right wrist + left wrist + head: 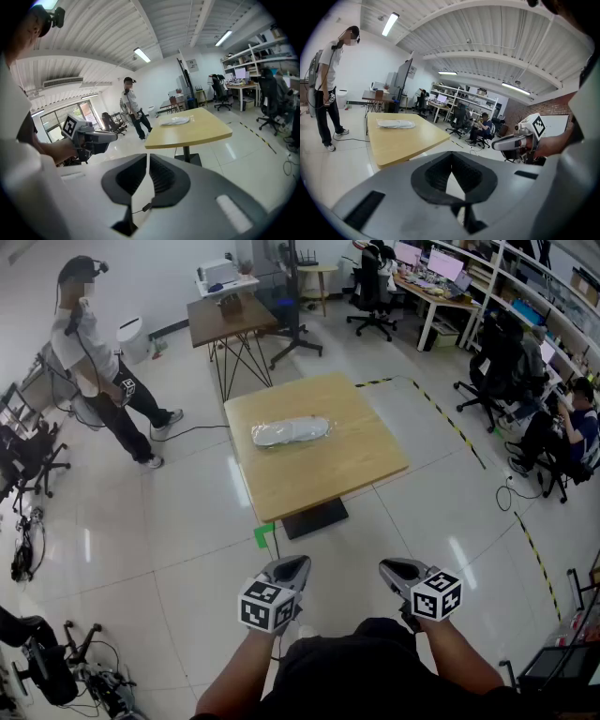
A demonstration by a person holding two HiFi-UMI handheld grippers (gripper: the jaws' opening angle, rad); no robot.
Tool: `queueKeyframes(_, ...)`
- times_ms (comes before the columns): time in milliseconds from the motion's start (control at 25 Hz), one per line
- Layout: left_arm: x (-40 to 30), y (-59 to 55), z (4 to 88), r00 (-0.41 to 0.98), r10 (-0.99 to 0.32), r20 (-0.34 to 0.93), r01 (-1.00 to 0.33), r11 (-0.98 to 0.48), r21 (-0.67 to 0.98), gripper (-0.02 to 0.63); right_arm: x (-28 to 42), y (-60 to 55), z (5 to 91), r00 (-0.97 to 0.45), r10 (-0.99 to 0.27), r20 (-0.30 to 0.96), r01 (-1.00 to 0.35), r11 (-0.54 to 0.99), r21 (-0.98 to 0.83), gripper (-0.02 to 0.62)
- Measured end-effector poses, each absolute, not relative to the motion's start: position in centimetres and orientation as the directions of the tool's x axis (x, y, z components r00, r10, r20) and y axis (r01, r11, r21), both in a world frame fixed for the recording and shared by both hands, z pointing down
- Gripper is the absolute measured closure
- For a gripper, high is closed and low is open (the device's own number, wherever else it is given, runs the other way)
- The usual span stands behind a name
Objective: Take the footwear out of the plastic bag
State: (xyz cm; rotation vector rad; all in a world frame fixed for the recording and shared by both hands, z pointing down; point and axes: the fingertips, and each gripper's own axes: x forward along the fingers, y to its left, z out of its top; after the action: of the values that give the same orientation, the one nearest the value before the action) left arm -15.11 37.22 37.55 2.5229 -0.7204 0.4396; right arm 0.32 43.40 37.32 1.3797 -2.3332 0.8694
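Note:
A clear plastic bag with pale footwear inside (pixel 291 432) lies flat on the square wooden table (pixel 319 484), toward its far left part. The bag also shows small and far off in the left gripper view (pixel 396 124) and in the right gripper view (pixel 175 121). Both grippers are held close to my body, well short of the table. My left gripper (pixel 292 568) is shut, its pads meeting with nothing between them (pixel 451 160). My right gripper (pixel 394 570) is shut too, with only a hairline slit and nothing held (pixel 148 161).
A person (pixel 98 371) stands on the floor left of the table. A smaller dark table (pixel 230 320) stands behind it. Desks, office chairs and a seated person (pixel 562 427) fill the right side. Black-and-yellow tape (pixel 459 427) runs across the floor there.

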Motion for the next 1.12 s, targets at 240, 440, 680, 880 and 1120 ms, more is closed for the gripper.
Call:
queueKeyframes(240, -18.0, 35.0, 37.4, 0.805, -0.419, 0.42, -0.567, -0.751, 0.338, 0.598, -2.1, 40.9, 37.7, -0.492, -0.69, 0.531, -0.869, 0.357, -0.341, 0.575)
queueKeyframes(440, -19.1, 32.9, 38.4, 0.787, -0.435, 0.437, -0.59, -0.738, 0.328, 0.598, -3.4, 37.4, 37.8, -0.516, -0.686, 0.513, -0.856, 0.393, -0.335, 0.575)
queueKeyframes(680, -17.9, 28.8, 38.1, 0.762, -0.465, 0.451, -0.62, -0.725, 0.301, 0.598, -1.8, 32.4, 38.5, -0.548, -0.669, 0.502, -0.836, 0.421, -0.351, 0.577)
queueKeyframes(880, -16.6, 24.1, 38.5, 0.735, -0.46, 0.498, -0.629, -0.736, 0.249, 0.598, -1.1, 25.2, 39.5, -0.589, -0.657, 0.47, -0.807, 0.451, -0.381, 0.58)
queueKeyframes(1120, -12.1, 13.9, 38.9, 0.674, -0.495, 0.549, -0.674, -0.716, 0.181, 0.598, 2.6, 14.5, 40.5, -0.656, -0.601, 0.457, -0.755, 0.508, -0.415, 0.58)
